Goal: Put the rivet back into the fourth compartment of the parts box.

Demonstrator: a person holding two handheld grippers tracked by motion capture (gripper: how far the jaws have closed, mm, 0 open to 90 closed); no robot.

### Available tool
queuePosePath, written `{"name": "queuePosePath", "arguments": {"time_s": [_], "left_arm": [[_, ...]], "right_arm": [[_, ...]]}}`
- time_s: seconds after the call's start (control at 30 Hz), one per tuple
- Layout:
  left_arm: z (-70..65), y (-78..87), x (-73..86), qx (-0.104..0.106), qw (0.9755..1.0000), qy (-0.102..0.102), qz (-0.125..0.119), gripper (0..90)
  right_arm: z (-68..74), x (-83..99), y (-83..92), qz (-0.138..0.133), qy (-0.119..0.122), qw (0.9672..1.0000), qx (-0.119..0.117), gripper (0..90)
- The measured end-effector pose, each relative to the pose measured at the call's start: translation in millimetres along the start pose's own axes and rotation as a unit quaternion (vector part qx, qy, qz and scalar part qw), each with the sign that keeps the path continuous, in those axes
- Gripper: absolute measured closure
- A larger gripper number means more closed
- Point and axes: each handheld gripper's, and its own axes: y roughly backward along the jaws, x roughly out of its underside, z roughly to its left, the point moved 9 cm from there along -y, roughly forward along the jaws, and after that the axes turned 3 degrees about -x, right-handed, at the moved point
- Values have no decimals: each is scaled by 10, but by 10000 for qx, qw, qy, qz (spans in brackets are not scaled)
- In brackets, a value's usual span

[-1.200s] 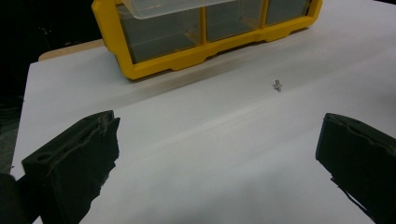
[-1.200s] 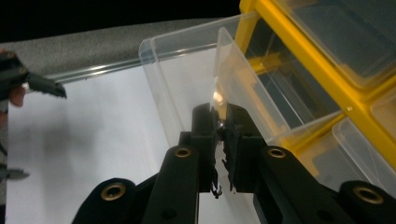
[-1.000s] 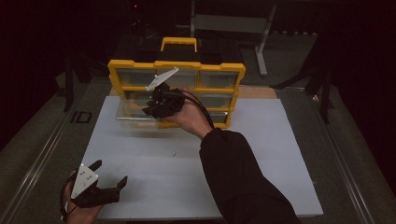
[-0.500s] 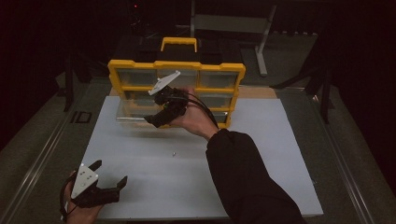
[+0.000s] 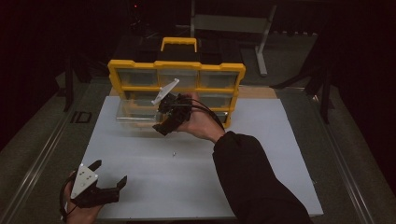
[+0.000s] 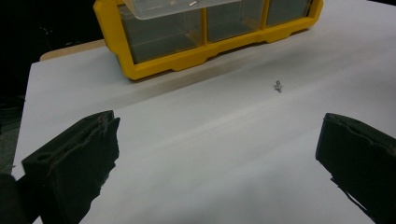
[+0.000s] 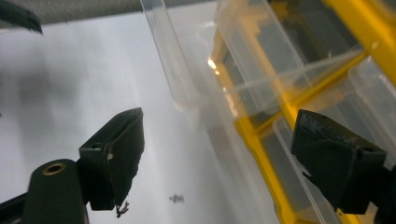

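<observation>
A yellow organizer [image 5: 176, 67] with clear drawers stands at the back of the white board [image 5: 261, 158]. One clear drawer [image 5: 133, 112] is pulled out at its left [image 7: 170, 70]. My right gripper [image 5: 161, 122] hovers just in front of that drawer, tilted down to the left. Its jaws have just been opening and stand wide with nothing between them [image 7: 219, 126]. A small screw [image 5: 173, 153] lies loose on the board below it [image 7: 176, 198]. My left gripper [image 5: 111, 171] rests open at the near left corner [image 6: 219, 123], aimed at the screw [image 6: 278, 86] and the organizer [image 6: 159, 60].
A black case with a yellow handle [image 5: 178, 43] sits behind the organizer. A metal stand [image 5: 261, 42] rises at the back right. The board's front and right parts lie bare, and dark floor surrounds the table.
The right gripper's jaws have spread apart in front of the pulled-out drawer, and the hand has tipped slightly downward. The left gripper has stayed put.
</observation>
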Motion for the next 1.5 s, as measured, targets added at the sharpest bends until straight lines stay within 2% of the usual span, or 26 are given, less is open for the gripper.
{"name": "queuePosePath", "arguments": {"time_s": [0.47, 0.57, 0.8, 1.07, 1.3, 1.5], "left_arm": [[1, 1, 0, -5, 10000, 4, 0, 0], [3, 0, -2, -4, 10000, 4, -11, 0], [3, 1, -1, -3, 10000, 3, -5, 0], [4, 3, -3, -8, 10000, 1, -12, 0], [4, 4, -4, -6, 10000, -1, -18, 0], [2, 3, -4, 0, 10000, -4, -19, 0]], "right_arm": [[-31, 295, -136, 504, -27, 9987, -40, 174], [-29, 384, -208, 667, -66, 9977, -57, 174], [-35, 517, -336, 802, -109, 9967, -99, 174], [-8, 677, -495, 972, -266, 9947, -197, 172], [13, 786, -633, 1034, -320, 9938, -272, 173], [51, 898, -784, 1165, -406, 9918, -347, 180]]}}
